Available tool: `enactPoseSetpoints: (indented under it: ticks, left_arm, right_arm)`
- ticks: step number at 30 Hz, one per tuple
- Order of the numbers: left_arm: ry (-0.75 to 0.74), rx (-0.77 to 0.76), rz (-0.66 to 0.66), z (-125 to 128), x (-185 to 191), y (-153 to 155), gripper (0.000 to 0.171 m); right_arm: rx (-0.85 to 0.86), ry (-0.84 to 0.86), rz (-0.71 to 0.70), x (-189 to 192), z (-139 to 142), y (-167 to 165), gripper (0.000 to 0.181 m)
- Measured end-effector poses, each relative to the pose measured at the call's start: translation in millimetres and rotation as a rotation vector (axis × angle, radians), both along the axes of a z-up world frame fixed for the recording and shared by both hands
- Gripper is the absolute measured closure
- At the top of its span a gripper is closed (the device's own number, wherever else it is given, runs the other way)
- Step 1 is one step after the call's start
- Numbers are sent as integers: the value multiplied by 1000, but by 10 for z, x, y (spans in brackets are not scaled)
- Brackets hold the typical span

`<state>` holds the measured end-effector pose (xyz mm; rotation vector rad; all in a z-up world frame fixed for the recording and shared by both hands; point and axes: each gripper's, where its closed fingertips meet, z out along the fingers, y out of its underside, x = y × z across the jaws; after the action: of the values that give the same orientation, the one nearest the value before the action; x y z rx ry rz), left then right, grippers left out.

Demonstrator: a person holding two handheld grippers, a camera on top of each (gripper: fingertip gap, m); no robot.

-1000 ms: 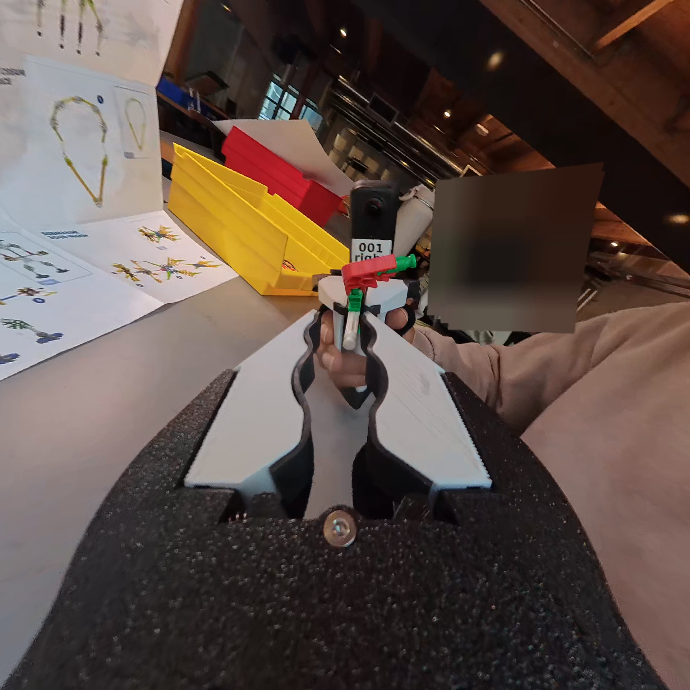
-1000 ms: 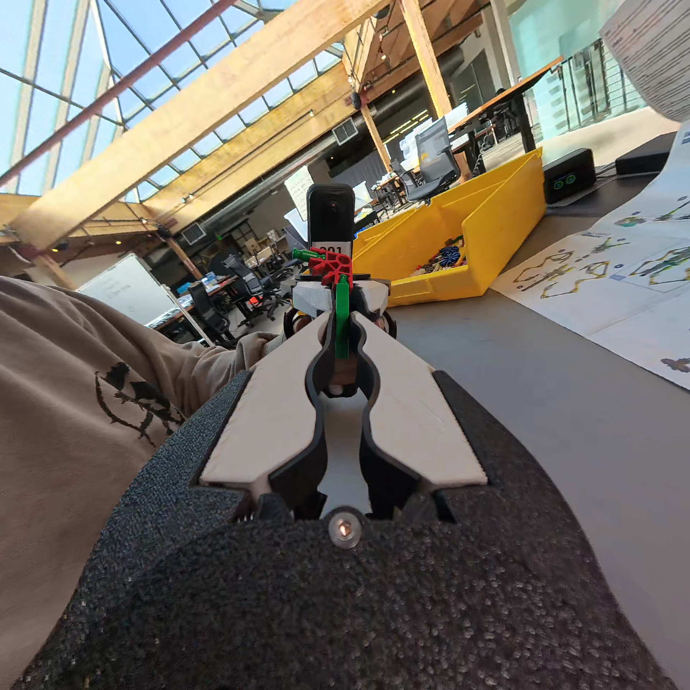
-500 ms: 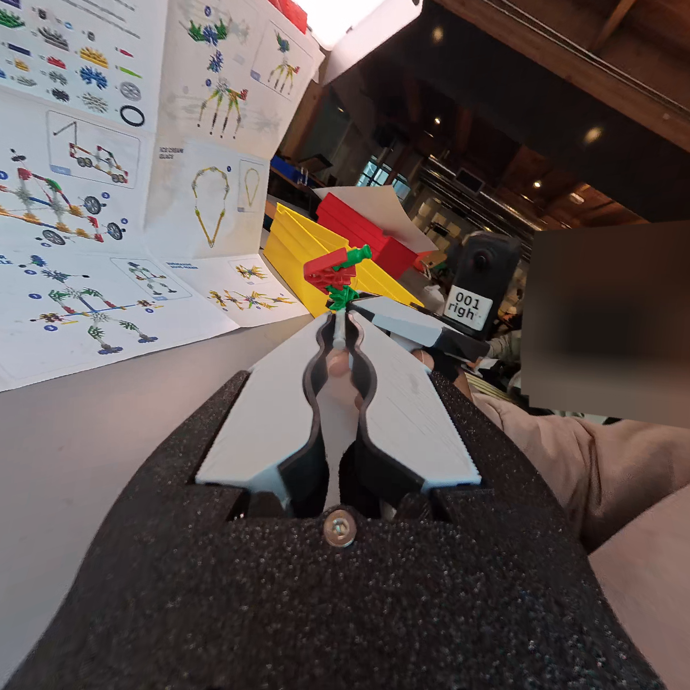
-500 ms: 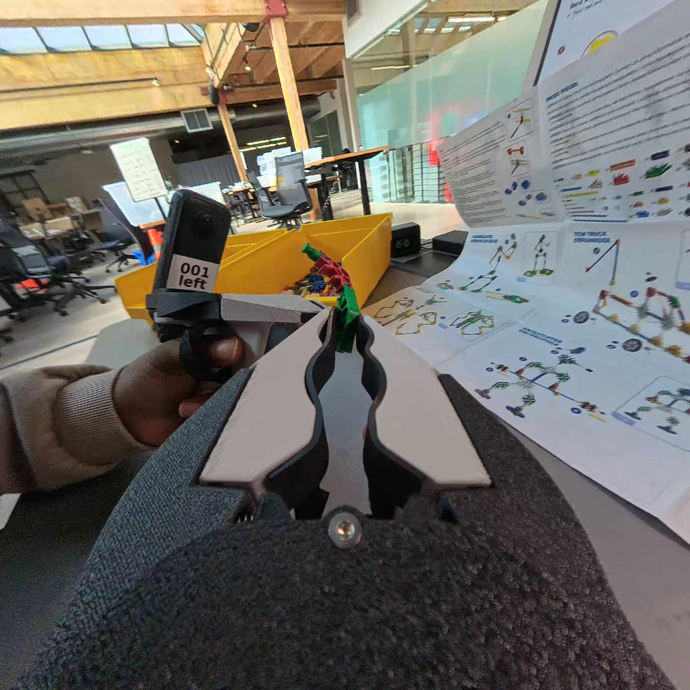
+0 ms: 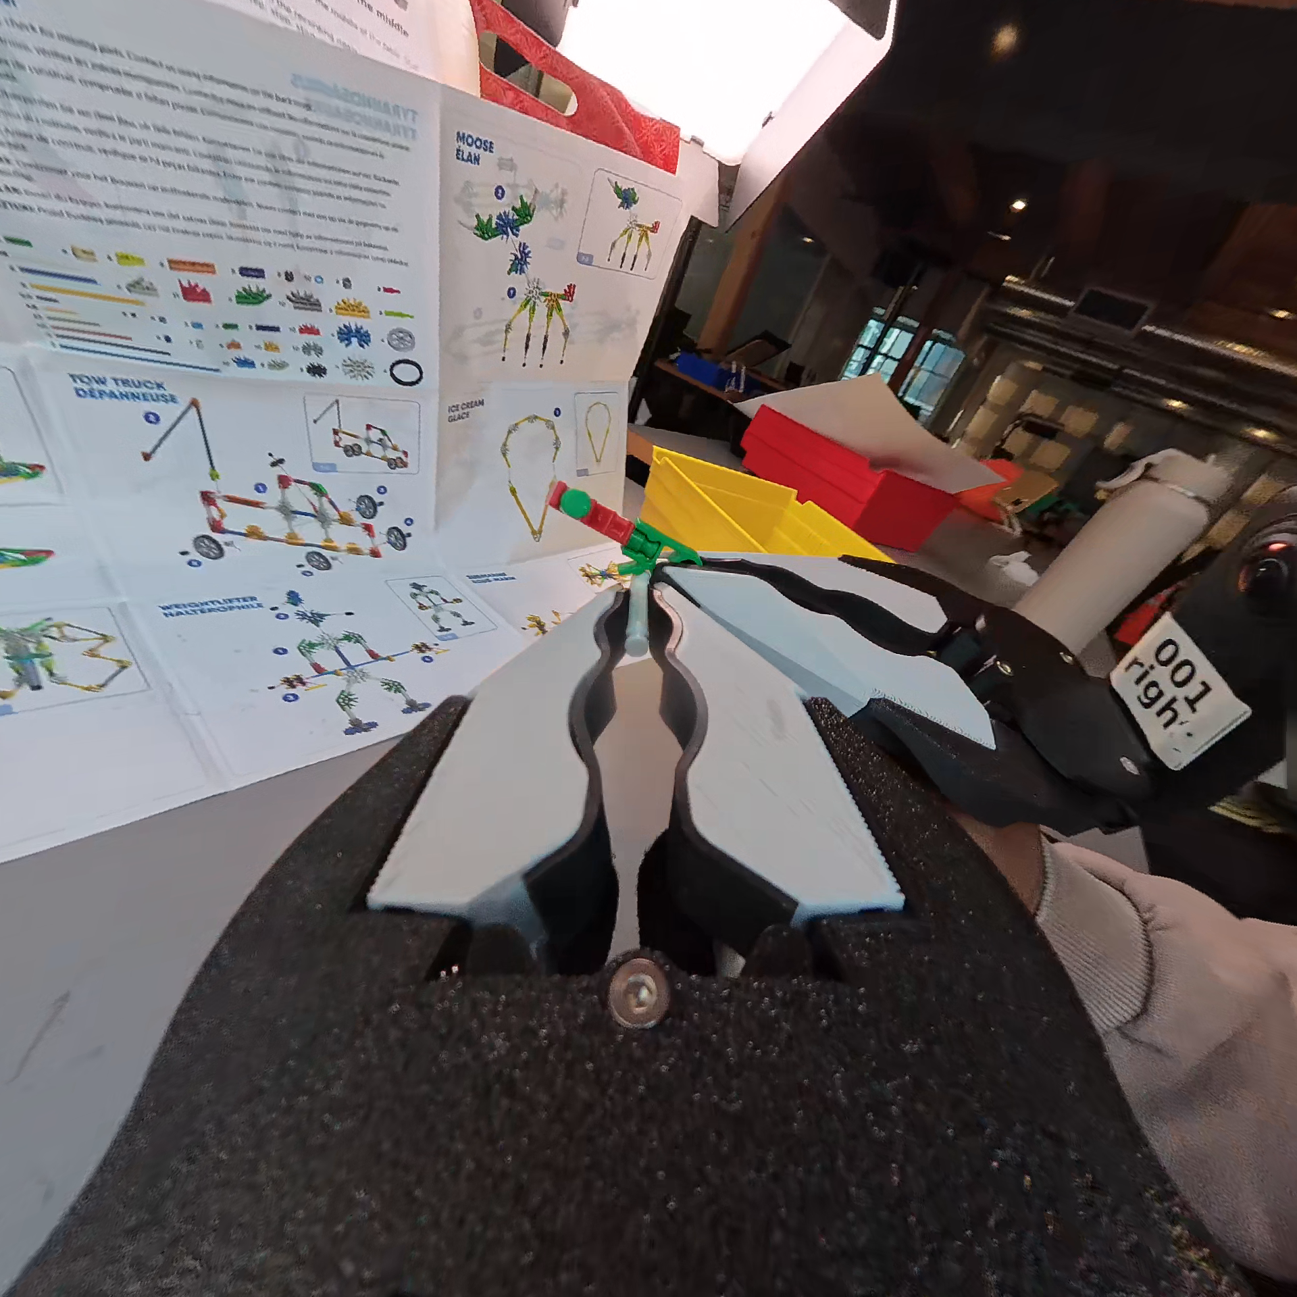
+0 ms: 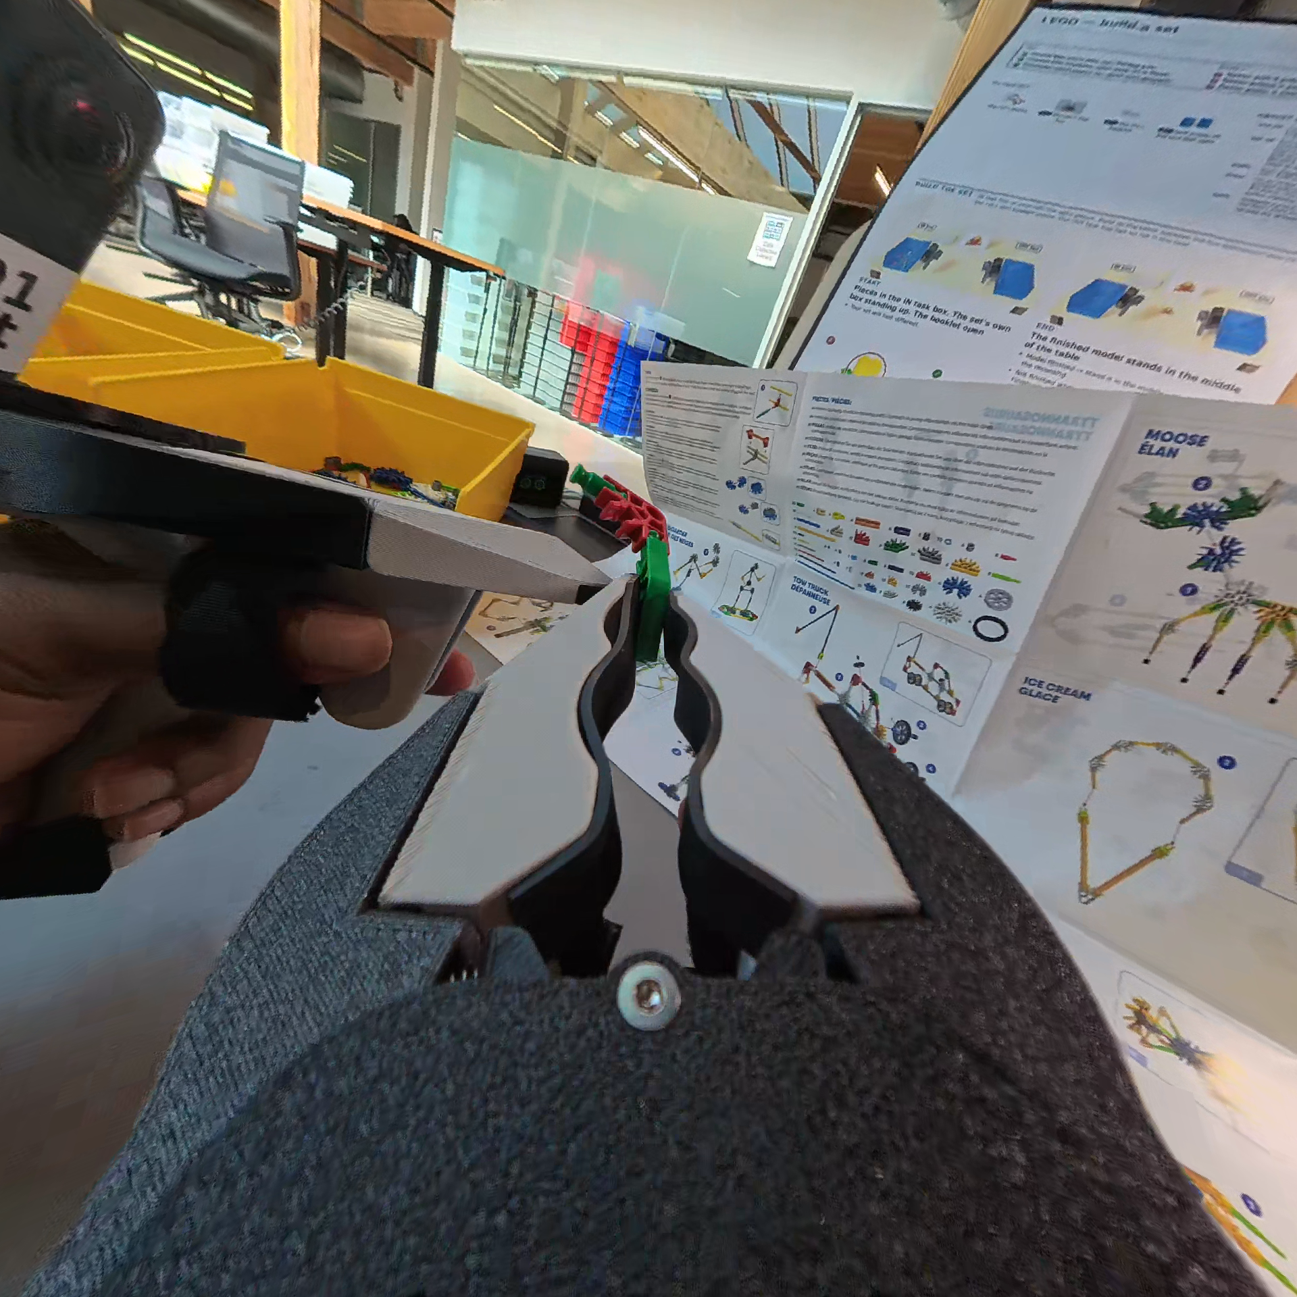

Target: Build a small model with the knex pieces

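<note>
A small toy assembly hangs between both grippers above the grey table. My left gripper is shut on its white rod. The rod joins a green connector, a red connector and a green rod tip. My right gripper is shut on the green connector, with the red connector above it. The other gripper's fingers come in from the right in the left wrist view, and from the left in the right wrist view. The tips meet at the assembly.
A folded instruction sheet stands and lies on the table behind the assembly; it also shows in the right wrist view. A yellow bin holds several loose pieces. A red bin and a white bottle stand at the right. Less than 4 cm separates the two grippers' tips.
Both grippers have swung with the assembly toward the instruction sheet, from facing each other to lying nearly side by side. The assembly now tilts to the left. Both stay shut.
</note>
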<state>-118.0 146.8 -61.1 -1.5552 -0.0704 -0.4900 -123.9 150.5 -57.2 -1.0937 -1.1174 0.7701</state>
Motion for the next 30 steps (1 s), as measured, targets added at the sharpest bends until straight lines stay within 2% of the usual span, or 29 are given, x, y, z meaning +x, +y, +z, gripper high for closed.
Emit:
enactPoseSetpoints:
  ticks: [3,11,14,19,22,25,27,30]
  left_arm:
    - [129,-18,91,24,-85,41,169]
    - [100,-16,67,39,-244,31,168]
    - [47,-14,59,41,-357,-37,168]
    - [44,6,108,201,-698,-292,167]
    - [142,-22,172,313,-1070,-552,168]
    - [284,-123,299,340,-1661,-858,168]
    - [371,-255,381,261,-2124,-1015,167]
    - [483,-488,492,21,-2778,-1135,167]
  right_arm:
    - [172,-20,-118,-38,53,32,179]
    - [-40,70,-18,-98,37,112,178]
    - [-257,116,51,-33,5,243,177]
    - [-400,203,188,153,331,221,176]
    - [-413,204,255,278,601,142,176]
    - [-368,143,313,375,750,69,176]
    - [-328,82,350,382,718,51,176]
    - [-287,15,476,312,495,-15,176]
